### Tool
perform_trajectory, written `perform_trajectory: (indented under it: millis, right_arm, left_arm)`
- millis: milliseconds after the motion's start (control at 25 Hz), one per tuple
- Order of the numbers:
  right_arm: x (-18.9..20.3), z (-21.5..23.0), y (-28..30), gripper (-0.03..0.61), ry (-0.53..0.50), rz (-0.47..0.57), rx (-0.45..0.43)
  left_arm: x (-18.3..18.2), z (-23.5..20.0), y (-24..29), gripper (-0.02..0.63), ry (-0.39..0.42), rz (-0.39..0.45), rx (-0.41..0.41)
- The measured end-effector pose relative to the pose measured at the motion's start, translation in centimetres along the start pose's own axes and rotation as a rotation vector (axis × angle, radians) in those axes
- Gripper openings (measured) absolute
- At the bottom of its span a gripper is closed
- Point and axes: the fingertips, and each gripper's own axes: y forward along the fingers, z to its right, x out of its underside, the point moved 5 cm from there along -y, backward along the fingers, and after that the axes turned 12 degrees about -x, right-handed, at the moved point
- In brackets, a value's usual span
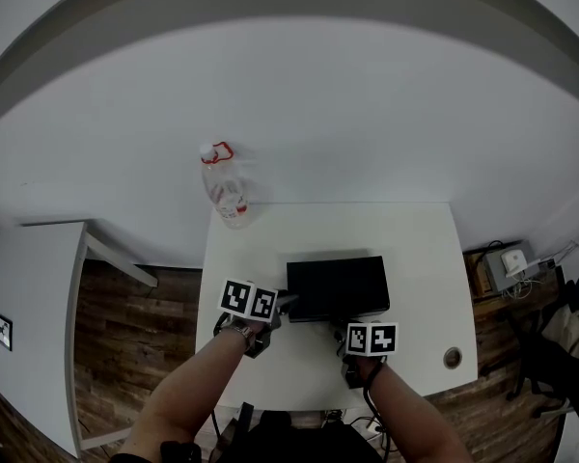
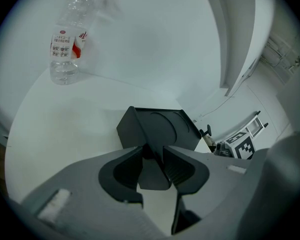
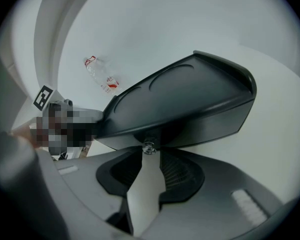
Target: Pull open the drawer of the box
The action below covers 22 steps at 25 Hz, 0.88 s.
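At the front of the box (image 1: 338, 287) on the table (image 1: 420, 249), the right gripper (image 3: 149, 158) has open, empty fingers around the drawer knob (image 3: 149, 147); it should close squarely, then pull straight. The left gripper (image 2: 154, 156), also open, waits at the box's corner.

Box (image 1: 338, 285) on the table (image 1: 420, 249), bottle (image 1: 225, 186) behind it at the far left corner.

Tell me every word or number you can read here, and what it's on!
Nothing here can be read as words.
White-and-red label on the clear plastic bottle: print too small and blurred to read.
Black-and-white square marker cubes: patterns only, no words.
Black plastic box: no text visible.
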Motion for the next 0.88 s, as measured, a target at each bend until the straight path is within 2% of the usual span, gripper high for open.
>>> perform_trajectory:
  millis: [160, 880]
  right_arm:
    - [0.13, -0.17, 0.21, 0.083, 0.006, 0.009, -0.001]
    - [0.58, -0.39, 0.13, 0.077, 0.018, 0.014, -0.017]
  left_arm:
    - [-0.18, 0.01, 0.21, 0.141, 0.024, -0.019, 0.010]
    - [-0.20, -0.26, 0.39, 0.141, -0.032, -0.015, 0.037]
